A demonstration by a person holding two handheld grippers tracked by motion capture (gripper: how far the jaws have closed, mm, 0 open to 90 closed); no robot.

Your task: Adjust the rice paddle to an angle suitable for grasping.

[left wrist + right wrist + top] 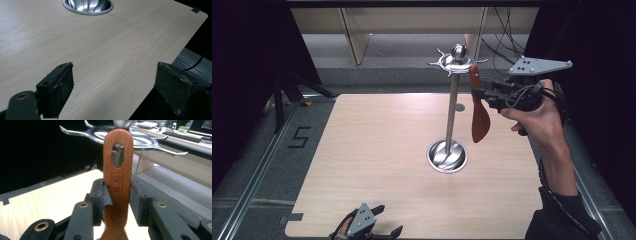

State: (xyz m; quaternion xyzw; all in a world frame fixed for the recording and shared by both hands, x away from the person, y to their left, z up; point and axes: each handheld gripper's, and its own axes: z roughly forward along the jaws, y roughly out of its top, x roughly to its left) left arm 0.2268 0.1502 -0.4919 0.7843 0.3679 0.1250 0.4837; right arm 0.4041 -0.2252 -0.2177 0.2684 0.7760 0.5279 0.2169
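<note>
Here the right gripper pinches the handle of a wooden spatula, which hangs upright just right of the rack pole, its hole level with a hook of the rack's top ring; the hook seems to sit inside the hole. The left gripper rests at the table's near edge, jaws spread on nothing.

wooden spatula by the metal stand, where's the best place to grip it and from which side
Grip the wooden spatula on its flat upper handle, just below the hanging hole, coming level from the side away from the stand. The handle hangs upright with flat faces, as the right gripper clamps it now, leaving the hole free for the hook.
</note>
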